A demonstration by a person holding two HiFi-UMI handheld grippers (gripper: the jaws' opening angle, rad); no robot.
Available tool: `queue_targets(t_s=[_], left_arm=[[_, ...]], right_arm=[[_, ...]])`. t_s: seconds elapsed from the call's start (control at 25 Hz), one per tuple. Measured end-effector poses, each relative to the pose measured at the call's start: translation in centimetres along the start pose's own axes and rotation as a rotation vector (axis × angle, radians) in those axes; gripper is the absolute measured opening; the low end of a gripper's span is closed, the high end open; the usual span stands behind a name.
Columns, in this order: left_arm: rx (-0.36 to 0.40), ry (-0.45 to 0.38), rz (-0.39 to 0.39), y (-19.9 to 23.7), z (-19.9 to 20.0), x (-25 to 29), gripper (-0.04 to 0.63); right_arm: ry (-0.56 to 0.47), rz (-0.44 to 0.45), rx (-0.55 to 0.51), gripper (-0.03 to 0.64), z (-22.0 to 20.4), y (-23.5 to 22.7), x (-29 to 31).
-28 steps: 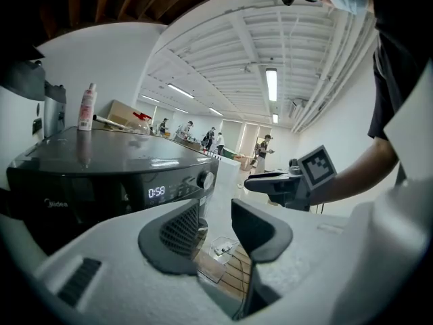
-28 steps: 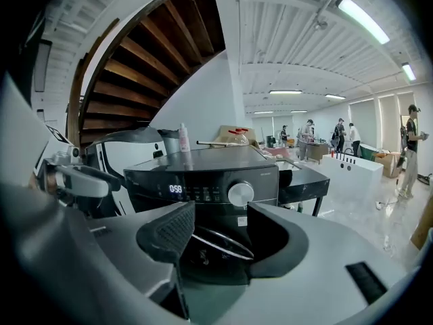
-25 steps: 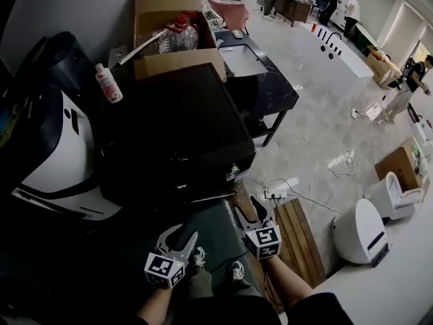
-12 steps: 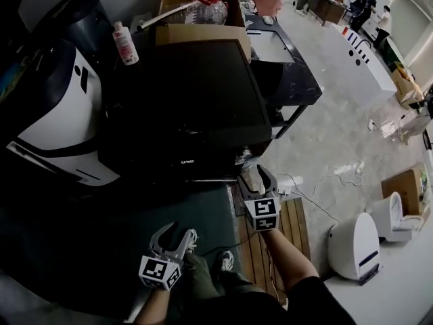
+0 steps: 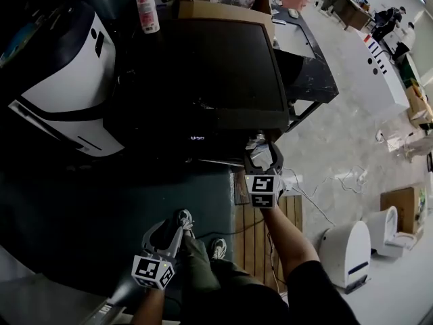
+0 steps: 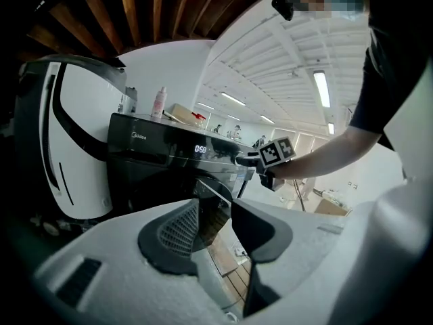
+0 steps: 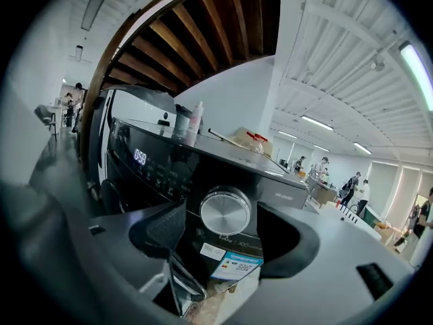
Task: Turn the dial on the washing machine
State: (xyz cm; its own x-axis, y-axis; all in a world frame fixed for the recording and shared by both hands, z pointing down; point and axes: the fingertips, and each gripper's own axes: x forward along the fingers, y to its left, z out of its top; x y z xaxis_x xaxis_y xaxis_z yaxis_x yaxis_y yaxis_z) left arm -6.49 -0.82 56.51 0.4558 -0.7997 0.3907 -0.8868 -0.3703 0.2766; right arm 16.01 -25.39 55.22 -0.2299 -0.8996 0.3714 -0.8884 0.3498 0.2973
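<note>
The right gripper is held up against the front of the dark washing machine, aimed at its control strip. Its fingers have just been opening and now stand wide apart with nothing gripped. The silver dial sits straight ahead of the fingertips, centred in the gap between them but beyond them, and neither pad touches it. That spread looks chosen so that the fingers can pass either side of the knob's rim. The gripper is squared to the panel, probably so that a roll of the wrist can turn the knob once the fingers close on it. Off to the left finger's side the lit display glows.

The left gripper hangs low by the person's shoes, well short of the machine. Its fingers are a little apart and empty. It seems parked there to leave the panel free, since one gripper is enough for the dial.
</note>
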Motion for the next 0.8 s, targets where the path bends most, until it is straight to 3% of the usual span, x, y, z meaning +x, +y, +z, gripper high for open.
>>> queue_targets(t_s=[0.24, 0.4, 0.6, 0.8], left_arm=[[-0.043, -0.007, 0.009, -0.2, -1.2, -0.2, 0.143], [-0.047, -0.006, 0.004, 0.0, -1.4, 0.1, 0.143], [-0.05, 0.01, -0.013, 0.1, -1.4, 0.6, 0.143], [-0.043, 0.029, -0.035, 0.0, -1.3, 1.3, 0.143]], right_arm=[[0.015, -0.022, -0.09, 0.295, 0.1, 0.2, 1.2], [0.038, -0.039, -0.088, 0.284, -0.3, 0.1, 1.8], [0.072, -0.053, -0.003, 0.258, -1.1, -0.3, 2.2], [0.038, -0.018, 0.127, 0.272, -0.9, -0.8, 2.3]])
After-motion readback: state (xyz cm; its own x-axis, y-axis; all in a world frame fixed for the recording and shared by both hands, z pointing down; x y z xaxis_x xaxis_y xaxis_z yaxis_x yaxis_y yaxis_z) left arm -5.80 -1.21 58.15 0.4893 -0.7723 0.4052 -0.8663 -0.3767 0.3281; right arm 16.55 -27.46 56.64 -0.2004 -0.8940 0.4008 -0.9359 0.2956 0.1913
